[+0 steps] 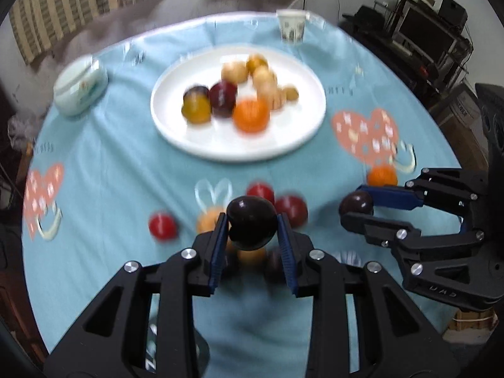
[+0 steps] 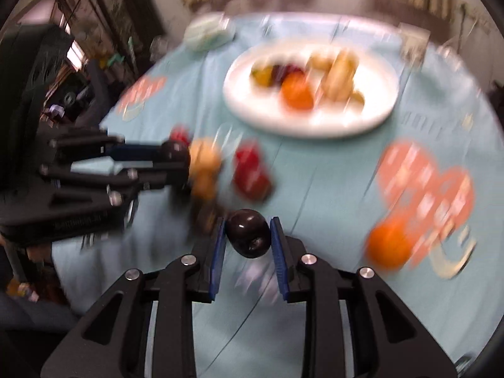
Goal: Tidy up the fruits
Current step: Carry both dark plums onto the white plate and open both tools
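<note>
Fruits lie in two groups in the left wrist view: a mixed pile on the white plate at the middle of the bench, and loose red fruits on the blue cloth nearer the camera. The left gripper is clenched on a dark plum, its blue pads pressed against both sides. To the right, the right gripper grasps a second dark plum, with an orange on the cloth just behind it. A paper cup stands beyond the plate and a pale lidded dish to its left. In the right wrist view, much blurred, the right gripper is clamped on its plum, an orange rests at the right, and the left gripper holds its plum at the left beside the loose fruits.
</note>
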The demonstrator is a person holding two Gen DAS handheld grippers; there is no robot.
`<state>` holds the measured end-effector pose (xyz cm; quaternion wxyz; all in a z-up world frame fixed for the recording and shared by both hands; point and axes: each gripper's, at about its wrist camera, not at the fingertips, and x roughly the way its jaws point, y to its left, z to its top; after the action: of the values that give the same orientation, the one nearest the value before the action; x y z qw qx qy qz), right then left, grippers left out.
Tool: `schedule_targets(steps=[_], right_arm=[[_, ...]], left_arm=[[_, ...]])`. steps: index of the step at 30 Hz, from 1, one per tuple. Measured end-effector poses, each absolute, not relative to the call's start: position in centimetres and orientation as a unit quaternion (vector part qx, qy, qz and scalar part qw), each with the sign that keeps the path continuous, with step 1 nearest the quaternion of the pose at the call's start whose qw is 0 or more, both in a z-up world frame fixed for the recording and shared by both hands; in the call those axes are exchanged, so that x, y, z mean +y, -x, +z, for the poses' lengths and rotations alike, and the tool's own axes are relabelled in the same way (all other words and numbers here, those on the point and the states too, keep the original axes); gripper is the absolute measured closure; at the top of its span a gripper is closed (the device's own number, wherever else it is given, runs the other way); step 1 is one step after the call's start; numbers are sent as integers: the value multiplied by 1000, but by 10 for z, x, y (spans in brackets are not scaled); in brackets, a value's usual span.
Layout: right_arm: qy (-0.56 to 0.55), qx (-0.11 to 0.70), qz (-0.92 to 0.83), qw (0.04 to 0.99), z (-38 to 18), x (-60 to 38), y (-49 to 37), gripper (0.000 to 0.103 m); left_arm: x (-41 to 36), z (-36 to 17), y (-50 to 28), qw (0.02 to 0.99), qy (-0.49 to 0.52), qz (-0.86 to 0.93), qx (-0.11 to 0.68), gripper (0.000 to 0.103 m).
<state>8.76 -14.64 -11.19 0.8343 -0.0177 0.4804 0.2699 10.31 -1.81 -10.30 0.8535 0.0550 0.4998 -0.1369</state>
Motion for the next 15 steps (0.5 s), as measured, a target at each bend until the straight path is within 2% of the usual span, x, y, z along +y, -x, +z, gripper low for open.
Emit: schedule_targets(steps=[5,15], right_arm=[[-7,428,238,872,-82,-160,-135,74],[-2,461,201,864,-124,-163,-200,75]], left_arm=[[-24,-85,-148,871,-50,-122,473,71],[-27,-117,-207,862,-43,-90,497,71]])
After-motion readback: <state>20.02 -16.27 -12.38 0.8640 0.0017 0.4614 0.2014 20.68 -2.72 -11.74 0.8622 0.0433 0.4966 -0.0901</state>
